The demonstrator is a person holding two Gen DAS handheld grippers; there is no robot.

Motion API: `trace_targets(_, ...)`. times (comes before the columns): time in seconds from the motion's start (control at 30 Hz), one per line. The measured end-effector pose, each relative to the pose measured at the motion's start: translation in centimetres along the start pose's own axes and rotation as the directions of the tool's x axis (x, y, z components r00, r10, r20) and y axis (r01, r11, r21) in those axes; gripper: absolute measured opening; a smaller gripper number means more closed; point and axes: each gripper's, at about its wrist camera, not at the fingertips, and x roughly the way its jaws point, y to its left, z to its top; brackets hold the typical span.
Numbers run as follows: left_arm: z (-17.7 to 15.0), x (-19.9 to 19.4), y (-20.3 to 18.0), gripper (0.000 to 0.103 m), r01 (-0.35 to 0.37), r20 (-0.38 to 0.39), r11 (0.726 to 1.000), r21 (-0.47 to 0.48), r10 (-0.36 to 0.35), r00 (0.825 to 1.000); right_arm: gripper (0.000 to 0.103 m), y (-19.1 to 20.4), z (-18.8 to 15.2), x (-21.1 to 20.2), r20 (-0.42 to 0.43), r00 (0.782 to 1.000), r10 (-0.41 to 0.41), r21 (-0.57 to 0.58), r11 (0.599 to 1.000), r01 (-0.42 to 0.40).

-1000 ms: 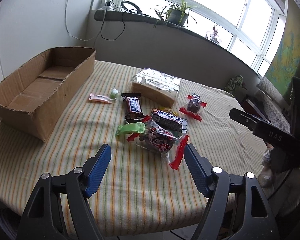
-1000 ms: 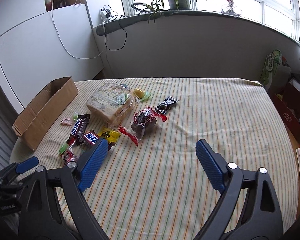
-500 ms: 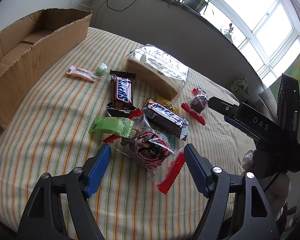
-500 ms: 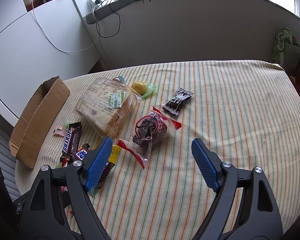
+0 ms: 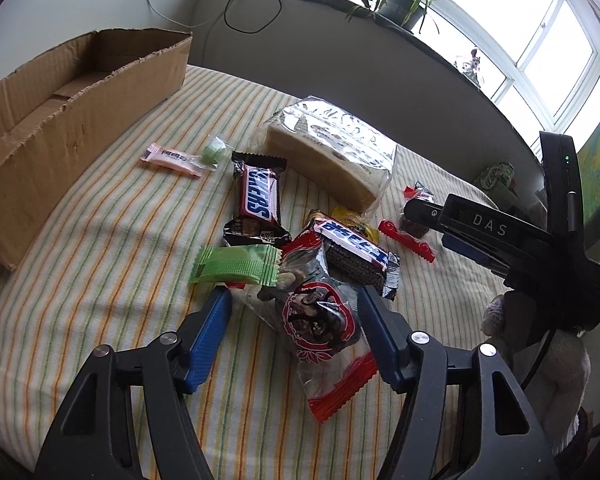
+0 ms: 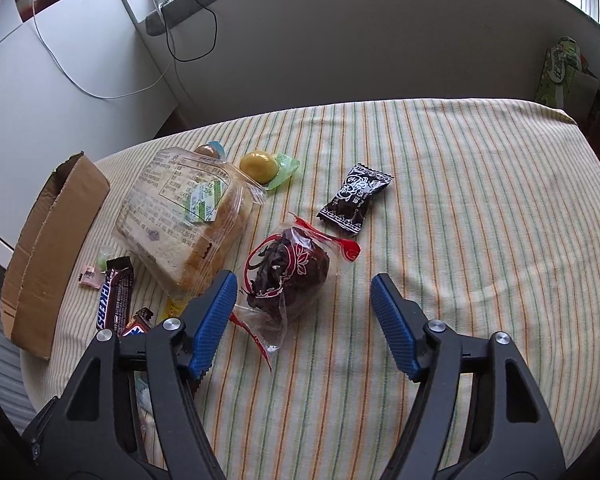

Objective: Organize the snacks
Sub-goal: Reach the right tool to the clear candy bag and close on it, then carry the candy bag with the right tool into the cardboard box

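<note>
Left wrist view: the left hand-held gripper (image 5: 294,320) straddles a red-printed snack bag (image 5: 316,320), jaws spread; right hand-held gripper (image 6: 304,304) likewise gapes over a similar bag (image 6: 288,276).

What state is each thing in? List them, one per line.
left gripper: open, jaws either side of a clear red-printed snack bag
right gripper: open, over a dark muffin bag
cardboard box: open-topped, no snacks visible inside
Snickers bar: sealed, flat
bread bag: sealed, on its side
</note>
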Motion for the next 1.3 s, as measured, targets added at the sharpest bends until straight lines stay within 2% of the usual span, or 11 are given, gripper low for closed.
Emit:
trace_targets(0.2, 0.2, -0.1, 0.9, 0.045, 0.005, 0.001, 1.0, -0.005, -0.005, 1.0, 0.052, 0.8, 0.1, 0.3, -0.009, 1.0, 0.0, -0.032, 0.999, -0.001)
trace_targets(0.43, 0.0, -0.5, 1.1, 0.037, 0.028, -0.001, 1.0, -0.006, -0.028, 1.0, 0.039, 0.9, -0.1, 0.0, -0.01, 1.0, 0.017, -0.057, 0.998, -0.018)
trace_targets(0.7, -0.7, -1.3, 0.7, 0.033, 0.049, -0.001, 0.999, 0.004, -0.049, 0.999, 0.036, -0.2, -1.2, -1.5, 0.01, 0.999, 0.038, -0.052, 0.998, -0.037)
trace_targets(1.0, -1.0, -2.2, -0.1, 0.032, 0.069, 0.013, 0.997, 0.032, -0.07, 0.997, 0.036, -1.5, -2.4, -4.7, 0.054, 0.997, 0.059, -0.029, 0.998, -0.057)
trace_targets(1.3, -0.2, -4.6, 0.8, 0.032, 0.064, 0.066, 0.997, 0.034, -0.066, 0.996, 0.036, 1.6, -2.7, -8.3, 0.099, 0.989, 0.11, -0.082, 0.991, -0.102)
